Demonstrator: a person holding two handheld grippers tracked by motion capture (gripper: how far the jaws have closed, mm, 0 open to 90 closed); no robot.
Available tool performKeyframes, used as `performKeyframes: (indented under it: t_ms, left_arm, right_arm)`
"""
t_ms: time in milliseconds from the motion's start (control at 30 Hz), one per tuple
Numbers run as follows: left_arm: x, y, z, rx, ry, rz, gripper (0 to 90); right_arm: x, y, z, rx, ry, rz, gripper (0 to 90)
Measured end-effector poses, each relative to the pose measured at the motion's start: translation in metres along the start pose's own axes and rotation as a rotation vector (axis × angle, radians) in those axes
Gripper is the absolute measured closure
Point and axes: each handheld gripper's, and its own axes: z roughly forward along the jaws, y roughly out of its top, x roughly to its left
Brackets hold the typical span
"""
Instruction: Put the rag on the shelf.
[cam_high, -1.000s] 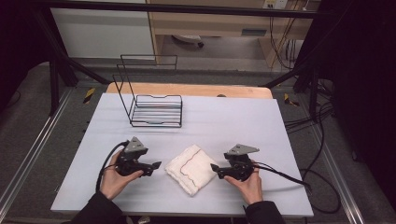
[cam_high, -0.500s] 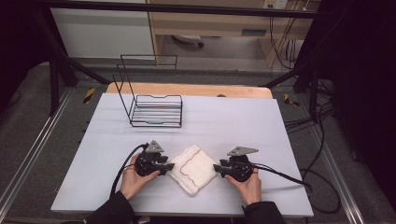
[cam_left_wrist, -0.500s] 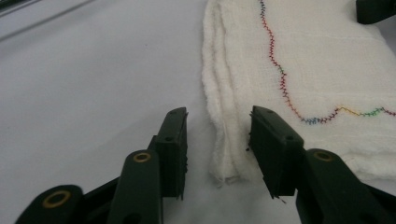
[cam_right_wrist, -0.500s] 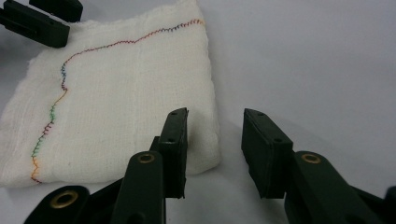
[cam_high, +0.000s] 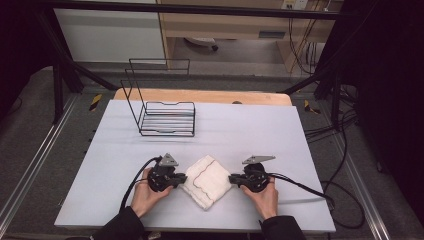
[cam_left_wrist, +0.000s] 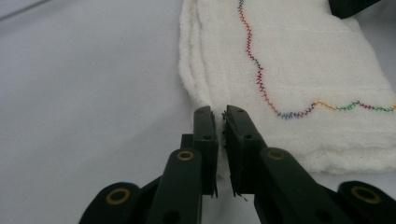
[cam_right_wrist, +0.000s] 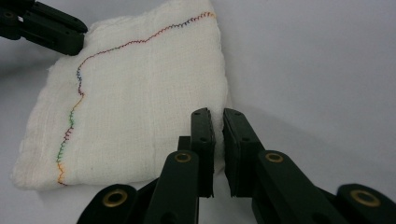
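A folded white cloth (cam_high: 207, 180) with a wavy multicoloured stitch line lies on the table's near middle, turned like a diamond. My left gripper (cam_high: 184, 178) is at its left corner and my right gripper (cam_high: 231, 179) at its right corner. In the left gripper view the jaws (cam_left_wrist: 220, 116) have just been closing and now pinch the cloth's (cam_left_wrist: 289, 70) corner in a thin gap. The right gripper's jaws (cam_right_wrist: 218, 119) have likewise just been closing and grip the cloth's (cam_right_wrist: 140, 107) near corner. The cloth still rests flat.
A black wire rack (cam_high: 167, 117) stands at the back left of the pale table (cam_high: 280, 130). Cables trail from both grippers; the right one's runs off to the right. A wooden board edge (cam_high: 200, 96) lies behind the table.
The left hand moved right and down to the cloth's left corner. Both grippers' jaws went from wide open to nearly together on the cloth's corners. The right hand stayed put.
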Motion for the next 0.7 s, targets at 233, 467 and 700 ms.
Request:
performKeyframes:
  t_ms: [233, 467, 700]
  left_arm:
    - [-0.007, -0.004, -0.007, -0.008, 0.003, -0.036, 84.4]
    - [-0.013, -0.009, -0.01, -0.015, 0.025, -0.03, 81.3]
    - [-0.01, -0.004, -0.018, -0.04, 0.063, -0.001, 61.2]
  right_arm:
    - [-0.001, 0.017, 0.006, -0.019, -0.075, -0.096, 84.3]
    - [-0.007, 0.023, 0.017, -0.037, -0.099, -0.139, 82.9]
    - [-0.007, 0.021, 0.004, -0.119, -0.096, -0.152, 63.3]
